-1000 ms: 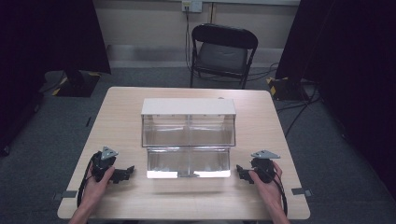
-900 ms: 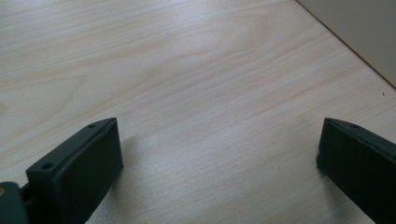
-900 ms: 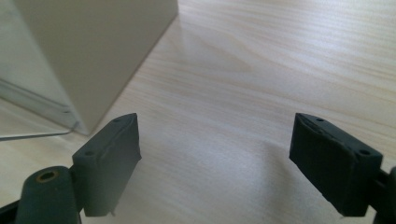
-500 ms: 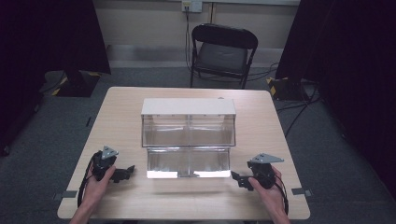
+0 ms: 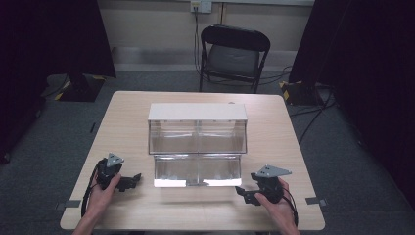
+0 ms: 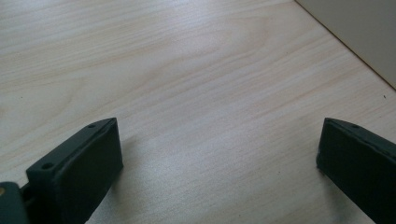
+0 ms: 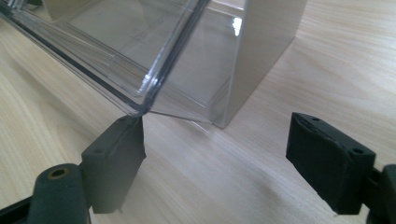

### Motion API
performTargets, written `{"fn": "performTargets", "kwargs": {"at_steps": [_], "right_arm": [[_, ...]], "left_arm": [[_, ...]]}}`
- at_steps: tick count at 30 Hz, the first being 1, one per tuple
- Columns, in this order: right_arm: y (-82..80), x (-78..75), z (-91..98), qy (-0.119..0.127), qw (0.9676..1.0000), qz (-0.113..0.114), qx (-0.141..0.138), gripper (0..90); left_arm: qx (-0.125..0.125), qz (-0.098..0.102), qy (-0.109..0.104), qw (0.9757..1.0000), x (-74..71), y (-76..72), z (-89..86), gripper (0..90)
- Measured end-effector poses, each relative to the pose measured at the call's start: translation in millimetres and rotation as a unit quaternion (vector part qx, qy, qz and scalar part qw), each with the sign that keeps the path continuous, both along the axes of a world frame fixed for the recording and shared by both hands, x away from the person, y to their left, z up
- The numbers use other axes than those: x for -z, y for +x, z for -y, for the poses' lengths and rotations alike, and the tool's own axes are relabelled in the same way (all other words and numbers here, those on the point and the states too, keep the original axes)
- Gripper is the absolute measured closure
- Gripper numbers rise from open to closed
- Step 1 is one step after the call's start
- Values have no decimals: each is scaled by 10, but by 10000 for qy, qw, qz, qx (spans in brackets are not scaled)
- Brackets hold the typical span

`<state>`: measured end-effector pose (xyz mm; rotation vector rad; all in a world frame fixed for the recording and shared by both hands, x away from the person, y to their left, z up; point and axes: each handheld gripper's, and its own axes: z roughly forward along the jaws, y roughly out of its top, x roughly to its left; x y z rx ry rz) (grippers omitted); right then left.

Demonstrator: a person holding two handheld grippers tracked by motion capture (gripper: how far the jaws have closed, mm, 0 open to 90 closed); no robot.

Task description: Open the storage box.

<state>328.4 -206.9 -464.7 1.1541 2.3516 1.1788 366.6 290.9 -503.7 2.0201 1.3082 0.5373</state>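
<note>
No lettering, label, brand, number or sign is legible anywhere.

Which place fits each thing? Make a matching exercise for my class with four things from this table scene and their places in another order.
1 folding chair
2 clear tilt-out bin cabinet
3 left gripper
4 right gripper

a middle of the table
b near the table's front left
c beyond the table's far edge
d near the table's front right

Pairs: 1-c, 2-a, 3-b, 4-d
</note>
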Motion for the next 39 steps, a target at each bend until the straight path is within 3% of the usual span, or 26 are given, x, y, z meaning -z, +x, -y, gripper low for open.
{"fn": "performTargets", "kwargs": {"at_steps": [13, 39], "right_arm": [[25, 29, -79, 99, 9999, 69, -43, 234], [-19, -1, -75, 471, 9986, 174, -185, 227]], "left_arm": [[0, 0, 0, 10000, 0, 0, 0, 0], [2, 0, 4, 10000, 0, 0, 0, 0]]}}
